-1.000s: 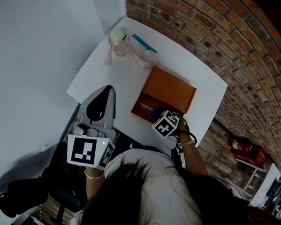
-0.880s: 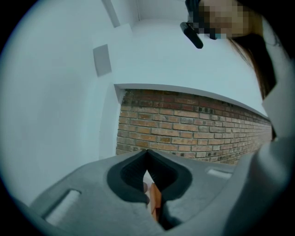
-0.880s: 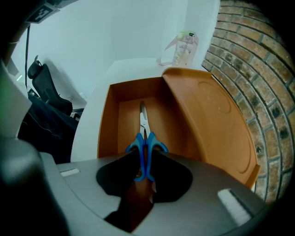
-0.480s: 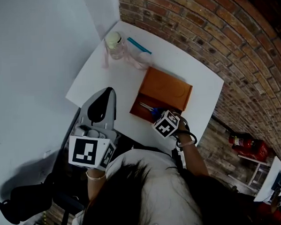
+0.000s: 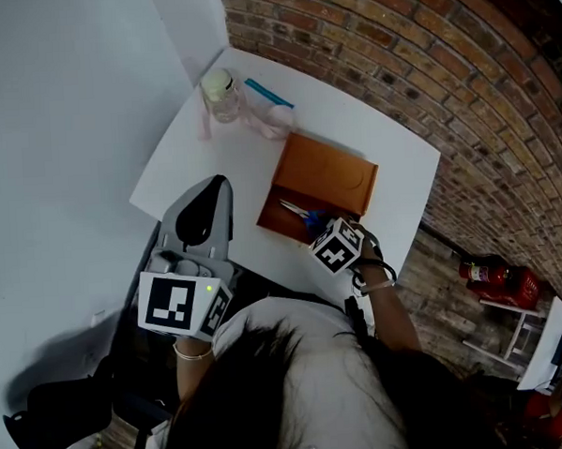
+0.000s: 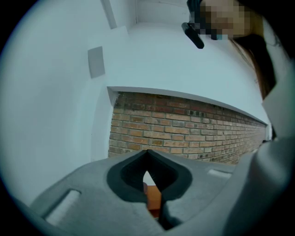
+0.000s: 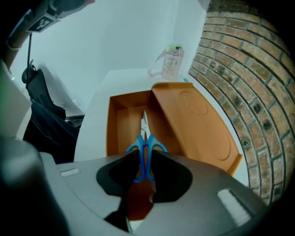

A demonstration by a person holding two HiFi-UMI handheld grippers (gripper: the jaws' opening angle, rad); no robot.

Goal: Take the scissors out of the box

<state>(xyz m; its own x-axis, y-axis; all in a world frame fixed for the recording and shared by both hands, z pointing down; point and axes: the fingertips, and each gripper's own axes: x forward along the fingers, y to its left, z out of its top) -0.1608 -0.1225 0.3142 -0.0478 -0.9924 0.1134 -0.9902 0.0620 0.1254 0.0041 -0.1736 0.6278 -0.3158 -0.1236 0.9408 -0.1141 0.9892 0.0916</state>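
Observation:
An orange box lies open on the white table, its lid folded back to the right. Scissors with blue handles lie with their blades pointing along the tray. My right gripper points steeply down at the tray's near end. Its jaws are shut on the blue handles, as the right gripper view shows. My left gripper hovers at the table's near left edge, jaws together and holding nothing. Through its slit a bit of the orange box shows.
A clear jar with a pale lid stands at the table's far corner, beside a crumpled clear wrapper and a thin blue stick. A brick wall runs along the table's right side and a white wall along the left.
The head view has drifted, so the table sits a little higher in the picture. My right gripper has risen slightly with the scissors' handles. The left gripper has kept still.

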